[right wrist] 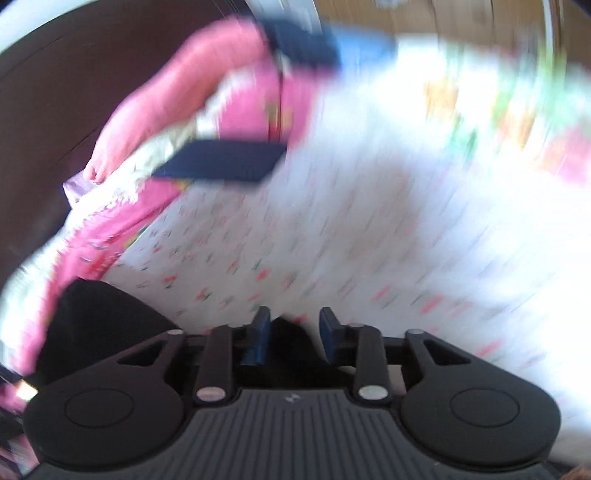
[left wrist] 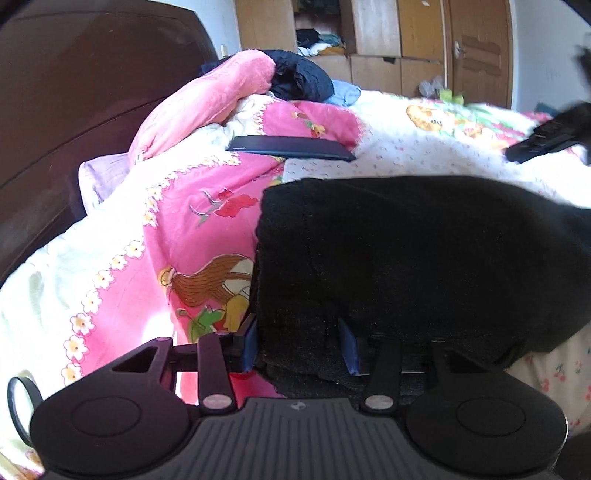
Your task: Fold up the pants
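Note:
The black pants lie in a thick folded bundle on the bed, filling the centre and right of the left wrist view. My left gripper has its blue pads either side of the near edge of the bundle, with cloth between them. The right wrist view is motion-blurred. My right gripper has its blue pads apart with a small point of black cloth between them; whether they pinch it is unclear. More of the pants shows at the lower left there. The right gripper also shows in the left wrist view.
A pink cartoon-print quilt covers the bed's left; a white floral sheet lies ahead. A dark flat case rests on the quilt. A pink pillow and dark clothes sit by the brown headboard. Wooden wardrobes stand behind.

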A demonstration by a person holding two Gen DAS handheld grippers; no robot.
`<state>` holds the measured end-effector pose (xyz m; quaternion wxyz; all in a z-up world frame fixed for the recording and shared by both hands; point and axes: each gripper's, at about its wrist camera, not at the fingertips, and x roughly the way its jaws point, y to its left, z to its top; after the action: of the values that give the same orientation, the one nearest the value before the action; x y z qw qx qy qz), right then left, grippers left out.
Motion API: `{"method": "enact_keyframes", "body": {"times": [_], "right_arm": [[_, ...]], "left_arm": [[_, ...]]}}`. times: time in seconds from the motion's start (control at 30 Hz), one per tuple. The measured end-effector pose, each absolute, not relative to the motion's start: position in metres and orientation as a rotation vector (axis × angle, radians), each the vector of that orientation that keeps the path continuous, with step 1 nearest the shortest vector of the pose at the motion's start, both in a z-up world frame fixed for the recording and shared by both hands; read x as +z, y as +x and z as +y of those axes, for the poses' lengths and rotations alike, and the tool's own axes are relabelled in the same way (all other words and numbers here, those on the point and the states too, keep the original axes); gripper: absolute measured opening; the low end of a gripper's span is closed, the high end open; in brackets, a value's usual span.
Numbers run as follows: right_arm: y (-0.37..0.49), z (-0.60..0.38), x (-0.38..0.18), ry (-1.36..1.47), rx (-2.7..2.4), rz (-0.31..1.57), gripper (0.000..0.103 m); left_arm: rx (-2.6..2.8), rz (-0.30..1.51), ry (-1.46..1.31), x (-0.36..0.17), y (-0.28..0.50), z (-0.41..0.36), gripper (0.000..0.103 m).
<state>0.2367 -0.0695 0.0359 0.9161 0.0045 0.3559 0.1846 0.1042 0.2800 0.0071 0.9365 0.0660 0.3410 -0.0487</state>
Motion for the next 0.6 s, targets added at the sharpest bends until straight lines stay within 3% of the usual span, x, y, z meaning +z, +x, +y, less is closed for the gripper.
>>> {"method": "enact_keyframes", "body": {"times": [0.07,0.17,0.27,0.47,0.5,0.53,0.6], "right_arm": [[0.200,-0.046,0.045,-0.063,0.549,0.715,0.033],[0.149,0.021,0.032,-0.204,0.815,0.773,0.041],[0.108,0.084,0.008,-0.418,0.993,0.668,0.042],[0.105,0.141,-0.030,-0.595,0.987,0.610,0.045],[0.110,0.141,-0.029,-0.572,0.968,0.627,0.038],[0.115,0.139,-0.026,-0.522,0.957,0.663,0.023],[0.124,0.134,-0.018,-0.409,0.945,0.726,0.012]], "left_arm": [[-0.113,0.695,0.125,0.007,0.109,0.283,0.061],[-0.128,0.680,0.138,0.010,0.113,0.283,0.059],[-0.144,0.672,0.128,0.015,0.114,0.286,0.057],[-0.180,0.683,0.163,0.016,0.111,0.287,0.057],[-0.185,0.679,0.173,0.015,0.109,0.287,0.057],[-0.188,0.675,0.176,0.014,0.108,0.287,0.057],[-0.192,0.673,0.176,0.012,0.107,0.290,0.056]]}}
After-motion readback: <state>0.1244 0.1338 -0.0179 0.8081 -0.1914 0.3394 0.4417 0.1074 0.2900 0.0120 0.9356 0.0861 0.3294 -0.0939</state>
